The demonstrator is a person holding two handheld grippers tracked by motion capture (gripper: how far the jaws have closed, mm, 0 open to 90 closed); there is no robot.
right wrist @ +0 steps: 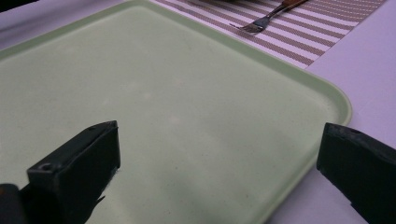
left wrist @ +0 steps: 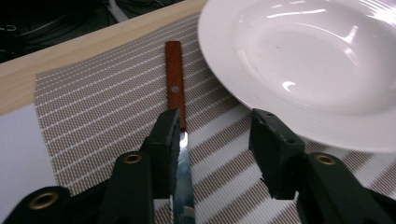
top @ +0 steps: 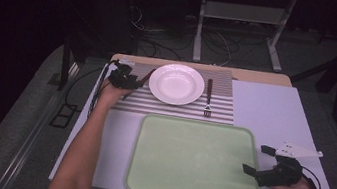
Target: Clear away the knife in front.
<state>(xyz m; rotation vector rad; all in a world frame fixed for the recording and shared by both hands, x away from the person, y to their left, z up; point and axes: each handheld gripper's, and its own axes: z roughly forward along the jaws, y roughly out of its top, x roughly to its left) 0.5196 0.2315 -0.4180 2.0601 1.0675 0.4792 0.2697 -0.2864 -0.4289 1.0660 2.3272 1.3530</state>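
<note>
A knife with a reddish-brown wooden handle (left wrist: 175, 88) lies on a striped placemat (left wrist: 93, 102), just left of a white deep plate (left wrist: 317, 70). My left gripper (left wrist: 217, 121) hangs low over the knife, jaws partly apart. The blade runs beside the inner face of the left jaw, and the other jaw stands clear of it near the plate's rim. In the high view the left gripper (top: 121, 78) is at the mat's left end by the knife (top: 144, 78) and the plate (top: 176, 83). My right gripper (top: 255, 159) is open over the right edge of a pale green tray (top: 197, 162).
A fork (top: 209, 98) with a brown handle lies on the placemat (top: 174, 108) right of the plate, tines toward me. The tray (right wrist: 163, 93) holds nothing. A white sheet covers the table's right part. The wooden table edge runs behind the mat.
</note>
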